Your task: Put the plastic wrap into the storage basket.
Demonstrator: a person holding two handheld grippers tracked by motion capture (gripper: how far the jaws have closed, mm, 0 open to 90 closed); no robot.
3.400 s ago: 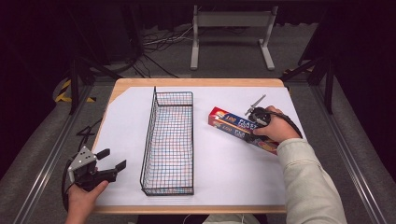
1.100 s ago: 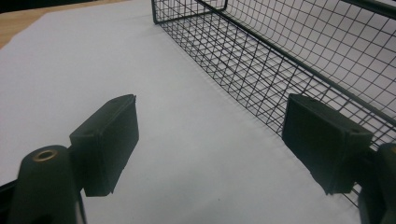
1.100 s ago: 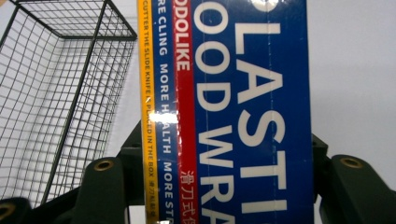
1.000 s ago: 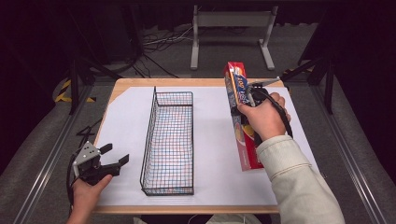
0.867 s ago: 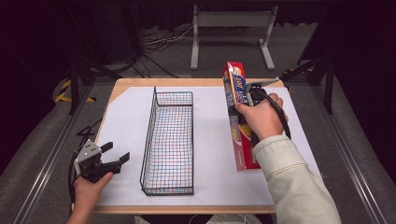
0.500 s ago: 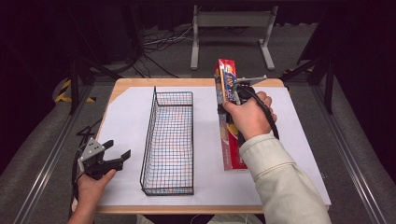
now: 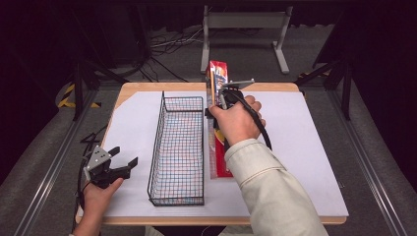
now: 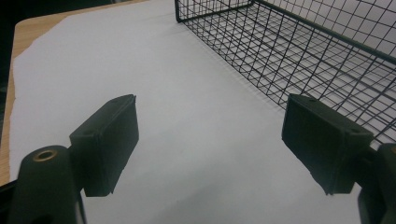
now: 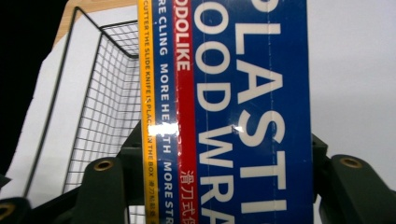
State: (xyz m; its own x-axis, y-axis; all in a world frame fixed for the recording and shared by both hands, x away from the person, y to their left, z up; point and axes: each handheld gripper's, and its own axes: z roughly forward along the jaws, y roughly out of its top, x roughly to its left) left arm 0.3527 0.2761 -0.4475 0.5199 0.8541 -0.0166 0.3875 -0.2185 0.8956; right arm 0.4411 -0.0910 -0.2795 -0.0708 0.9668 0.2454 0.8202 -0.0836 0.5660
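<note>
- The wire basket stands lengthwise down the middle of the worktop; its tall mesh walls bar any level pass from one side to the other.
- Its top is open, so the inside can be entered from above.
- The plastic wrap box, clamped in the right gripper, lies just beside the basket's right wall, leaving only a thin gap there.
- Right of the box, the white sheet is bare to the edge.
- Bare sheet lies between the left gripper, jaws apart, and the basket's left wall.
</note>
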